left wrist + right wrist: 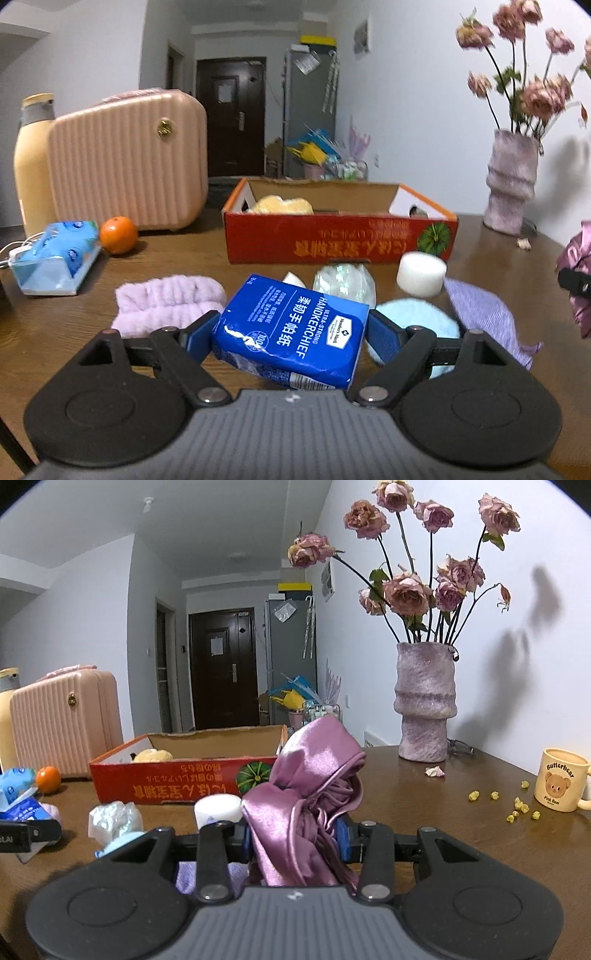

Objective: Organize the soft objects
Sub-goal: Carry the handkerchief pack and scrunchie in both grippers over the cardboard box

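Flowers blurred; cream bottle half hidden behind suitcase; mug handle cut off.

"ULTRA-STRONG HANDKERCHIEF" on the blue tissue pack; "Butterbear", "Pink Bear" on the mug.

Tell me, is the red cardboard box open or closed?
Open. The red cardboard box has no lid on top, and a yellow soft item shows inside it.
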### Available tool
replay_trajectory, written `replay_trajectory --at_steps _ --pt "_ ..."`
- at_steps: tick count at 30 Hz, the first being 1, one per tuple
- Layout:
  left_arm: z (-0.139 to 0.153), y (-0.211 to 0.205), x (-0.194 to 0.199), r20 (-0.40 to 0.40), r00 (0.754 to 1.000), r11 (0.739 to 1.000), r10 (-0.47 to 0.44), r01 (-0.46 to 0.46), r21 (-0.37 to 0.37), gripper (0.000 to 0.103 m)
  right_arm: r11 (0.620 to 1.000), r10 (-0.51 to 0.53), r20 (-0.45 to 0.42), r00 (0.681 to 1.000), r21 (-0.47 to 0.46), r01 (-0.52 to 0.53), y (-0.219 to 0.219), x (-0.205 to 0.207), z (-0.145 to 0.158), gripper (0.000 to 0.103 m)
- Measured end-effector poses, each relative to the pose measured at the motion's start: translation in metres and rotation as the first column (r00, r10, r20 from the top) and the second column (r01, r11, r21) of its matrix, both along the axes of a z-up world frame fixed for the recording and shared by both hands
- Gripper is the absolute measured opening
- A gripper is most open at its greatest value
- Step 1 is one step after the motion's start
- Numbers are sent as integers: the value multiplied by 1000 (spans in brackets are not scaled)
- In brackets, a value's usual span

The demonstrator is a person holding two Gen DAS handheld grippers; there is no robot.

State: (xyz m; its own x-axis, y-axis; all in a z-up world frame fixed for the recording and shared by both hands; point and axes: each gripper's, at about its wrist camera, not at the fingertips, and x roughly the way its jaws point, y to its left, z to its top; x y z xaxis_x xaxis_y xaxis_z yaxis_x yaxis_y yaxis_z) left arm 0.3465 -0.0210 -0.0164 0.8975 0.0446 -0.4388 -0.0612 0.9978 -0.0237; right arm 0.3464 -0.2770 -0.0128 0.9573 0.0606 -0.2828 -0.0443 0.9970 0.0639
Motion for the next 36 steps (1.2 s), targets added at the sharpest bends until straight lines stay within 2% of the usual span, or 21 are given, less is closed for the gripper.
replay_trajectory --at_steps 9,17,26,36 --pt "17 -5 -18 64 997 998 46 -44 -38 85 999 -22 40 999 26 21 11 -2 10 40" --pt "23 -12 -21 97 993 997 71 -69 -26 85 1000 -4 56 998 24 3 19 0 17 40" --pt "38 -8 -4 142 984 993 110 -102 -60 85 1000 15 90 996 2 -15 34 13 29 40" --pt "49 0 25 176 976 991 126 -114 -73 85 1000 25 102 994 -5 -24 50 49 41 40"
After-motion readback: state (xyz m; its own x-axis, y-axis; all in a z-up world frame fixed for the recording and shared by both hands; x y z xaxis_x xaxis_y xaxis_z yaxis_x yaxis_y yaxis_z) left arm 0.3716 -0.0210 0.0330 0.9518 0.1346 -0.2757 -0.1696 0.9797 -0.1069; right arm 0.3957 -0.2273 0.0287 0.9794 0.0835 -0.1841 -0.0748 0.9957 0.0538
